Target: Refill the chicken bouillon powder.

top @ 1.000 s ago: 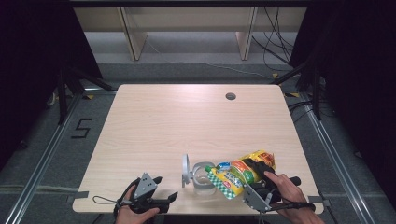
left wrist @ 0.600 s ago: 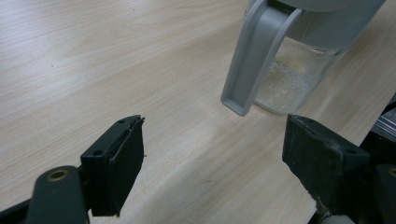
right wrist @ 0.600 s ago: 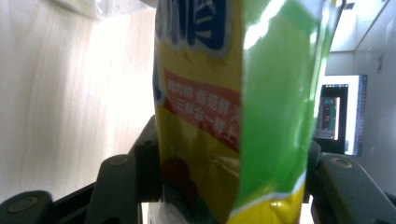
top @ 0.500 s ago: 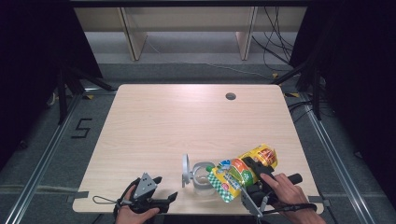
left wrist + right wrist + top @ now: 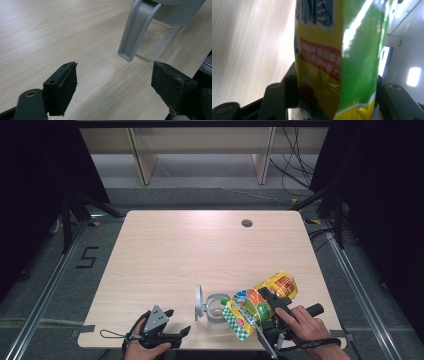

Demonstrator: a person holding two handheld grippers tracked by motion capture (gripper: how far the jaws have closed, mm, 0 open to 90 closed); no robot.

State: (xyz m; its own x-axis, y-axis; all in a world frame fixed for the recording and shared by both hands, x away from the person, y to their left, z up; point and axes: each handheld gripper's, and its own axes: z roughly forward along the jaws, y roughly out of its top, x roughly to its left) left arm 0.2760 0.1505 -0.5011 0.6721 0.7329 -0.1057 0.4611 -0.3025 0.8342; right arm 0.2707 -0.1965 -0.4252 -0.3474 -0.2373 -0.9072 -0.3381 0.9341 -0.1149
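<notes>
Snack bag (image 5: pixel 260 302), yellow and green, sits pinched between the jaws of the right gripper (image 5: pixel 267 312), which press on both its sides and hold it tilted with its lower end over the open clear jar (image 5: pixel 216 307), probably so the contents can pour in. That jar stands near the front edge of the wooden table (image 5: pixel 190 255), lid flipped up. Further left, the left gripper (image 5: pixel 113 85) rests low by the jar with jaws spread wide on nothing, likely ready to steady it

Wooden table (image 5: pixel 175 260) with round hole (image 5: pixel 246 223); shelf unit (image 5: pixel 200 150) behind.
</notes>
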